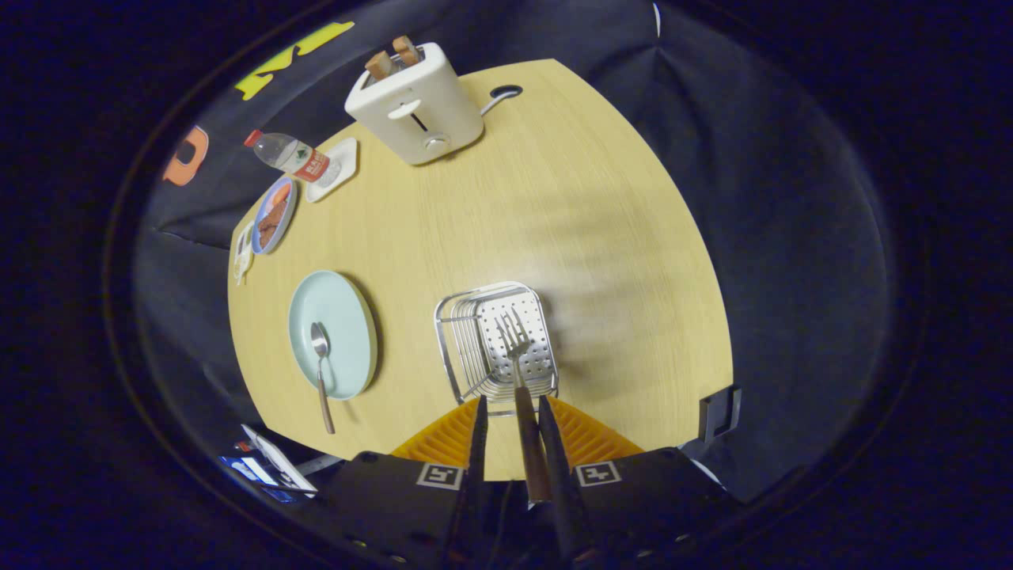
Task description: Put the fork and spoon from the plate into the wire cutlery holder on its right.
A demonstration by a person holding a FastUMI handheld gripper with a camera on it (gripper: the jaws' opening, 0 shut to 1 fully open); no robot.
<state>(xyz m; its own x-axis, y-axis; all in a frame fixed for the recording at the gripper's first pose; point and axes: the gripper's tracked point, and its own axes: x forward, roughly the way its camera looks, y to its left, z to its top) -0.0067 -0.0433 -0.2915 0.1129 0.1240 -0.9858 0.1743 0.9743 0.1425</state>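
Gripper view looks down on a pale wood-grain table [601,198]. The gripper [513,412] pinches the fork [516,348] by its wooden handle, both fingers pressed on it, metal tines hanging over the wire holder [495,342]. I judge the step is the drop: lower the tines inside the rim, keep the handle centred over the perforated steel floor, then spread the fingers so it slides in without catching the wires. The spoon [320,372] lies on the round, smooth, pale-green plate [348,317] left of the holder, its wooden handle overhanging the plate's edge.
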